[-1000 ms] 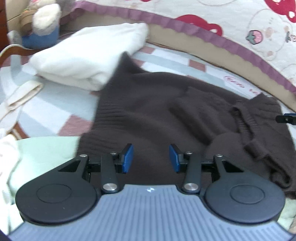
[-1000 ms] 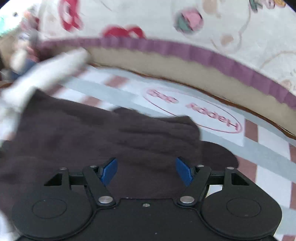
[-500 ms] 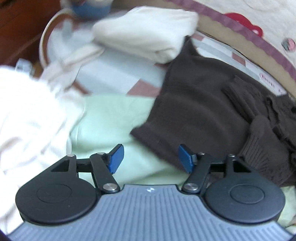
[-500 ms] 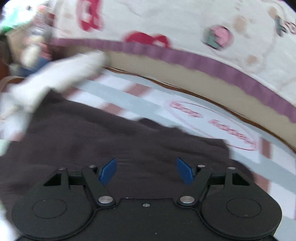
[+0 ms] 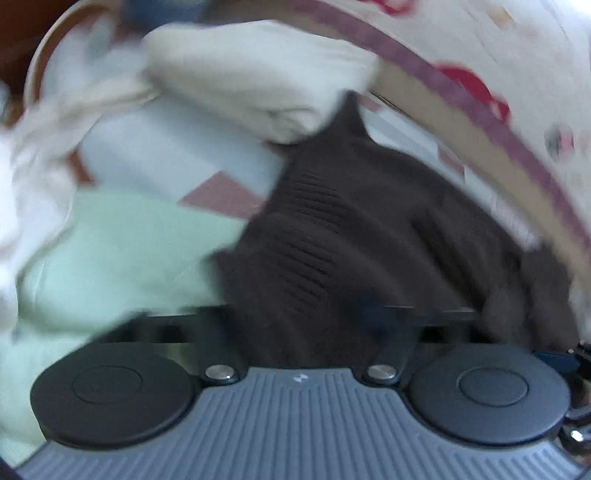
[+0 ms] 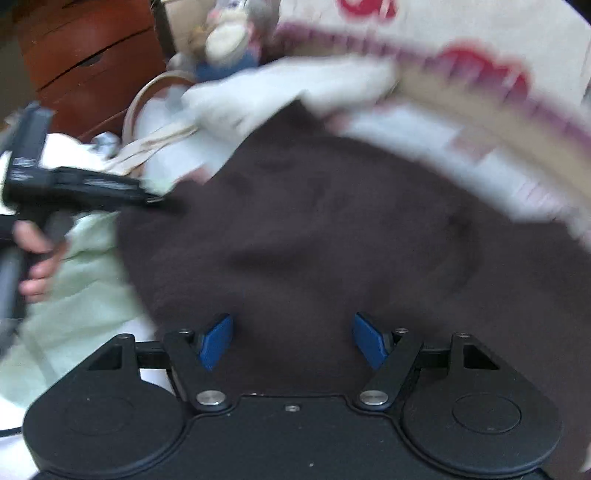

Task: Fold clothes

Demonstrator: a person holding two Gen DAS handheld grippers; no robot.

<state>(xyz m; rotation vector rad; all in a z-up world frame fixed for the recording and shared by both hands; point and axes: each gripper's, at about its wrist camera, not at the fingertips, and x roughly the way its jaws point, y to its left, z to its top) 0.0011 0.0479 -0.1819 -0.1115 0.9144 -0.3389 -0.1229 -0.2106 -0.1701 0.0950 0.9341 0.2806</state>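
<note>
1. Left wrist view: I am holding my left gripper point(image 5: 306, 328) low against the near left edge of the brown knit sweater point(image 5: 369, 229). The dark fabric is filling the gap between its fingers and hiding the blue pads, so I cannot tell whether they are closing on the cloth. Half a second ago those pads were standing wide apart over the green cloth, short of the sweater.
2. The sweater is lying spread on the striped bed sheet point(image 5: 166, 147), with its left edge overlapping a pale green cloth point(image 5: 122, 251). Its far corner is touching a folded cream garment point(image 5: 258, 85). Everything here is blurring with motion.
3. Right wrist view: my right gripper point(image 6: 291, 341) is hovering over the near part of the sweater point(image 6: 351, 229) with its blue pads point(image 6: 216, 341) standing wide apart and holding nothing. That spread is matching the frame from half a second ago.
4. At the left of this view, my left hand point(image 6: 37, 254) is gripping the handle of the left gripper point(image 6: 162, 201), whose tip is meeting the sweater's left edge. Half a second ago neither was showing in this view.
5. Behind the sweater, the patterned quilt point(image 6: 480, 33) with its purple border is curving across the background. A stuffed toy point(image 6: 231, 40) is sitting at the far corner, beside a wooden drawer unit point(image 6: 85, 51).
</note>
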